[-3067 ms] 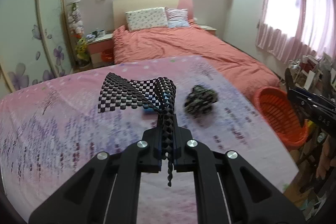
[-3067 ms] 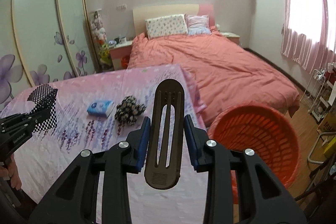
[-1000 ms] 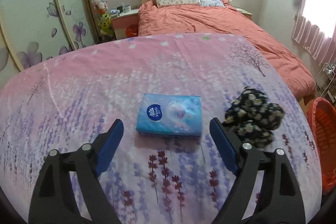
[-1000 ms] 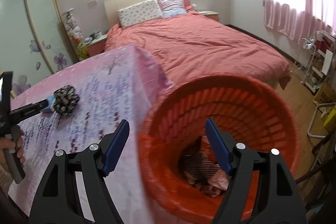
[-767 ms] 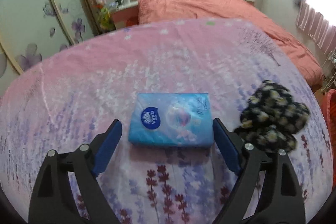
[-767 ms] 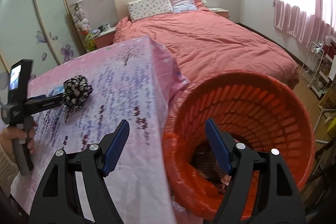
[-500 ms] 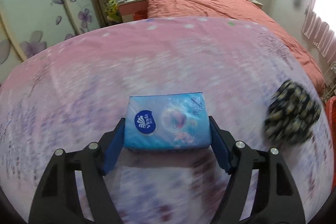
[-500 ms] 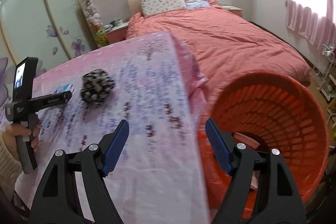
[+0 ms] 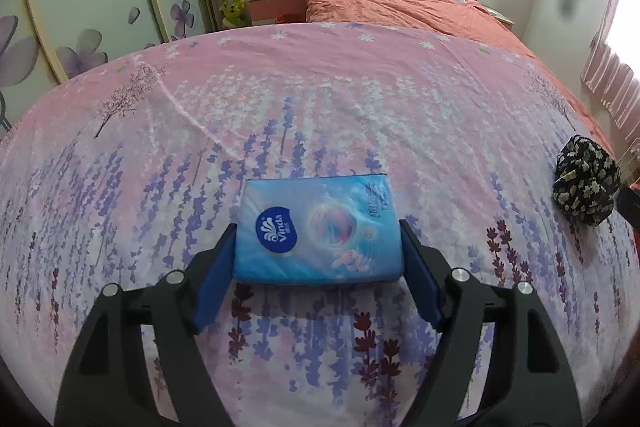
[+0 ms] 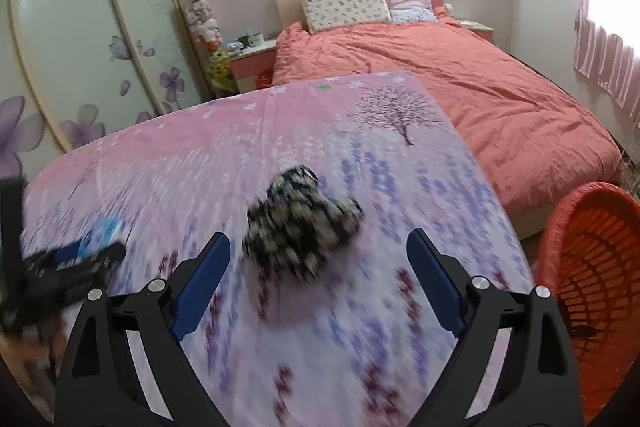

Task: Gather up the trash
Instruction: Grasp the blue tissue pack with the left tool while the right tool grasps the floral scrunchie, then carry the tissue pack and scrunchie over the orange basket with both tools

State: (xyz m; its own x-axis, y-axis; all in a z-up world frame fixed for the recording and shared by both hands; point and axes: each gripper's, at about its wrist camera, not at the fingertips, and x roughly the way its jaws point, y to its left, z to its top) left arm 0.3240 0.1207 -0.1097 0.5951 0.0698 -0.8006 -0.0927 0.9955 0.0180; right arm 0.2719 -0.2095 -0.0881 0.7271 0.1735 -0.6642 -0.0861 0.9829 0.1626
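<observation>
Tissue pack (image 9: 318, 231) between left fingers (image 9: 214, 277)

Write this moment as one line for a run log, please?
left gripper: fingers shut on tissue pack | right gripper: open, near floral cloth | orange basket: beside table

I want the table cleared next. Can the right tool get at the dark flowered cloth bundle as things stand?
Probably yes. The right tool is open and points at the cloth bundle, which lies on the tablecloth just ahead of its fingers with nothing between. The left tool is busy off to the side at the tissue pack.
</observation>
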